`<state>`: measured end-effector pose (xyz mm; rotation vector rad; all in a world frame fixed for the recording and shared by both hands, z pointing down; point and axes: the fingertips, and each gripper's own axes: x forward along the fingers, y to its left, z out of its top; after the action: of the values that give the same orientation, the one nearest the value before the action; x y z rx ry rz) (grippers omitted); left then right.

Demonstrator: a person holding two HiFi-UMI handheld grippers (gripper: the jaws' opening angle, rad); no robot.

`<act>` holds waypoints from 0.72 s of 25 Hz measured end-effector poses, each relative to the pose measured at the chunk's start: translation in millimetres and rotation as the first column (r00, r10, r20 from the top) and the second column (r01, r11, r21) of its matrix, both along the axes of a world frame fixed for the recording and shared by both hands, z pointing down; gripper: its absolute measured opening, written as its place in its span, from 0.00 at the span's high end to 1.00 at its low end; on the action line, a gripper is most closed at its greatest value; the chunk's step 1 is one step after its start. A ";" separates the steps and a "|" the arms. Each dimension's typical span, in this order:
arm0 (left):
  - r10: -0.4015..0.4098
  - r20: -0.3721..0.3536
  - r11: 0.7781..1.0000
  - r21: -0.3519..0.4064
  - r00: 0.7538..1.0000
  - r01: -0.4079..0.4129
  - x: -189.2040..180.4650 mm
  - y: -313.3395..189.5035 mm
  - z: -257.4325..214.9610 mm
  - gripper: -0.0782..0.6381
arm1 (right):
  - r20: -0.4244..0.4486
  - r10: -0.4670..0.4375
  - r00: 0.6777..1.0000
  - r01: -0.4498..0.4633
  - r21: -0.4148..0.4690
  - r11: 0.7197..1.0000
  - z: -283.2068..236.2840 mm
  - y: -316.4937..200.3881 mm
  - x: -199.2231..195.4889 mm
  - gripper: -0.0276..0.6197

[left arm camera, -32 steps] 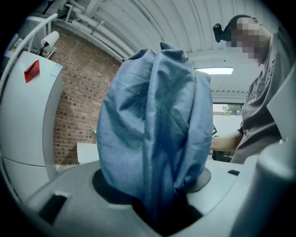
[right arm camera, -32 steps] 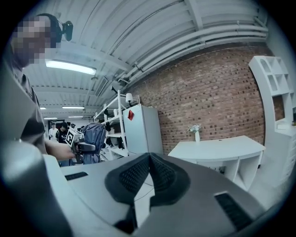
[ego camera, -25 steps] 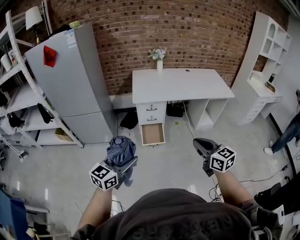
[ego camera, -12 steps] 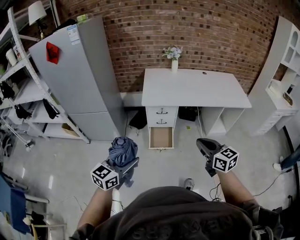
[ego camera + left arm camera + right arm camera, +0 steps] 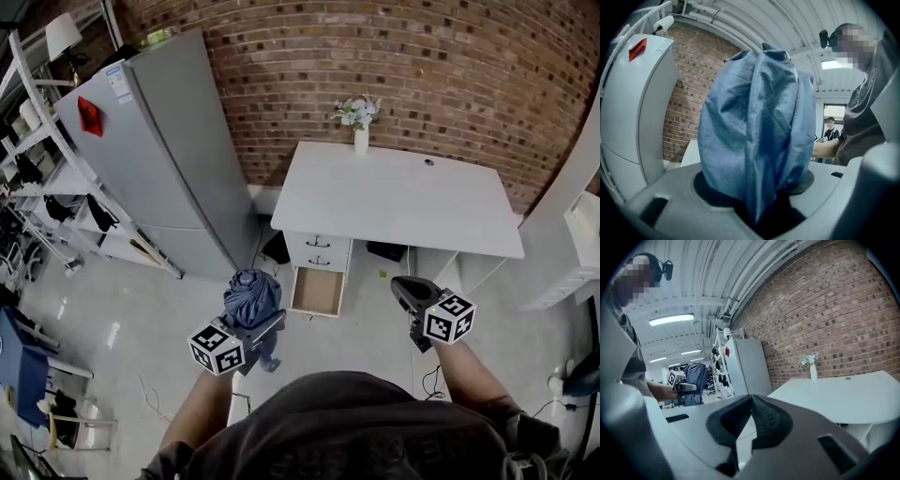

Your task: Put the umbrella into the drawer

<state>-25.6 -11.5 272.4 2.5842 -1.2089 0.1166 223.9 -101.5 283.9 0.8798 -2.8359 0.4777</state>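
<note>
- Head view: the left gripper point(image 5: 261, 324) carries the bundled blue umbrella point(image 5: 251, 294) above the floor, near the open drawer point(image 5: 317, 292) of the white desk point(image 5: 394, 197).
- Left gripper view: the jaws clamp the umbrella's lower end.
- Right gripper view: the right gripper point(image 5: 749, 401) has its jaws pressed together, with nothing between them.

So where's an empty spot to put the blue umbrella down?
The open drawer under the desk looks bare inside. The desktop is mostly bare too, with only the vase at its back edge. The shelves left of the fridge are crowded.
</note>
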 end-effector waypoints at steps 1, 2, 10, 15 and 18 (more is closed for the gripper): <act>-0.008 0.003 1.000 -0.004 1.000 0.008 9.6 -11.7 -1.6 0.54 | 0.002 -0.012 1.000 0.012 -0.003 1.000 1.1 -12.3 6.6 0.97; -0.015 0.008 1.000 -0.008 1.000 0.015 18.0 -22.3 -2.6 0.54 | 0.007 -0.022 1.000 0.022 -0.006 1.000 3.2 -23.8 12.2 0.97; 0.021 0.053 0.999 -0.045 0.998 -0.019 36.4 -78.5 3.5 0.54 | 0.062 -0.008 0.998 0.011 -0.057 0.998 36.1 -78.0 15.5 0.97; 0.104 0.052 0.994 -0.051 0.993 -0.101 -4.9 -117.5 15.2 0.54 | 0.035 0.045 0.998 -0.044 -0.045 0.998 44.4 -93.8 -19.9 0.97; 0.194 0.050 0.981 -0.033 0.980 -0.192 -46.1 -145.0 30.2 0.54 | 0.012 0.117 0.993 -0.117 -0.023 0.993 53.3 -105.7 -48.5 0.97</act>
<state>-71.6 -156.6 302.6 2.6838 -0.9631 0.2414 175.5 -207.2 337.2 1.0470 -2.7962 0.5306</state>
